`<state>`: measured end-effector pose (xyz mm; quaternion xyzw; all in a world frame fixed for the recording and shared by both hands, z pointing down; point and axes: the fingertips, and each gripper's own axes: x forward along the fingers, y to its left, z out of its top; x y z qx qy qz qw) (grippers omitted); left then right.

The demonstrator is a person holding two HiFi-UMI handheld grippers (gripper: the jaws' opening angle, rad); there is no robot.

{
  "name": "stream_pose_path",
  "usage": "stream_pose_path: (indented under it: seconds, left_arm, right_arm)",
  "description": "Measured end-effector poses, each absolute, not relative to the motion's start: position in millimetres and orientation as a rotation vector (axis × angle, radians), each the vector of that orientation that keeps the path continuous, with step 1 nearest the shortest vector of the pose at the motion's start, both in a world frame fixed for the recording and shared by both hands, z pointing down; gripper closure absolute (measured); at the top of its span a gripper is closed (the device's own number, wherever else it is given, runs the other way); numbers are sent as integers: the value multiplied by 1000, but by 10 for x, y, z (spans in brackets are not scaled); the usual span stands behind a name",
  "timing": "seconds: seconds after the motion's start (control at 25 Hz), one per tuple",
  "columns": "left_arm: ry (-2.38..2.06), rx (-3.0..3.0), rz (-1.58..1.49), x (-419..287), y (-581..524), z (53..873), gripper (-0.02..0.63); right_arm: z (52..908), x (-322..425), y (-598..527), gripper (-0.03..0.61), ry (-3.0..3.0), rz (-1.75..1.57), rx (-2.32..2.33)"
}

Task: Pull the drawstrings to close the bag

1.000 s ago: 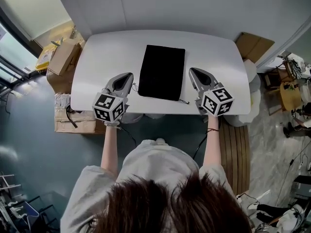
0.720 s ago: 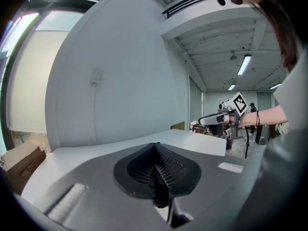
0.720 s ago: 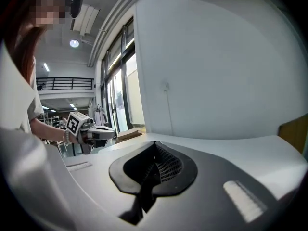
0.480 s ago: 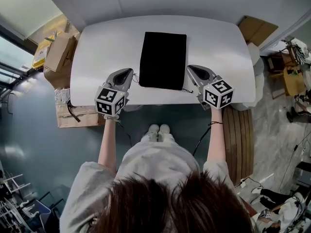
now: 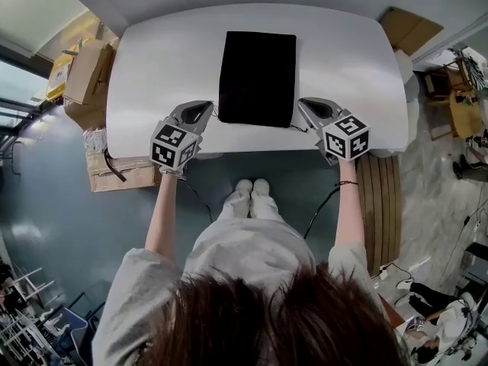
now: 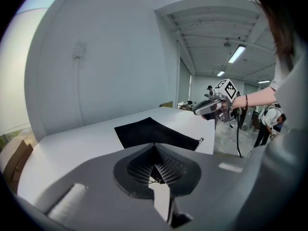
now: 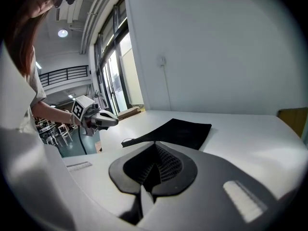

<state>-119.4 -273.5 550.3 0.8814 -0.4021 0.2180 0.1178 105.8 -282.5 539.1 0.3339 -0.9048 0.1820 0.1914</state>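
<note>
1. Black bag point(image 5: 257, 78) lies flat along the middle of the white table point(image 5: 152, 90), with one short edge close to the table's near edge.
2. One drawstring point(image 5: 216, 116) trails from the bag's corner on the table's left half. A second drawstring point(image 5: 299, 129) trails from the corner on the table's right half. Both rest on the tabletop.
3. Left gripper point(image 5: 204, 110) hangs over the table's near edge, left of its middle, tilted down toward the tabletop. Its jaws are pressed together.
4. Right gripper point(image 5: 307, 107) hangs over the same table edge, right of its middle, at a similar tilt. Its jaws are also together.
5. Whether either gripper tip touches the tabletop cannot be told.
6. Cardboard boxes point(image 5: 84, 71) stand on the floor beside the table's left end.
</note>
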Motion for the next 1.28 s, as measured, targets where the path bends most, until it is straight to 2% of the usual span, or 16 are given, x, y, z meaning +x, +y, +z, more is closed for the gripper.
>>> stream_pose_path:
  seconds: [0.64,0.68,1.12,1.28]
  left_arm:
    - [-937,2591,969,-1291,-2681,6066,621]
    - [-912,2592,981,-1289,-2665,6089,607]
    - [-672,2679,1268,-1177,-2640,6295,525]
    - [-584,2703,1384,-1183,-2663,6387,492]
  right_arm:
    - [5941,1131,-2718,565,-2387,554,777]
    - [5965,1141,-2697,565,-2382,550,768]
    - [6270,1277,-2522,451,-2264,542,607]
    - [6410,1248,-2473,440,-2212,523,546]
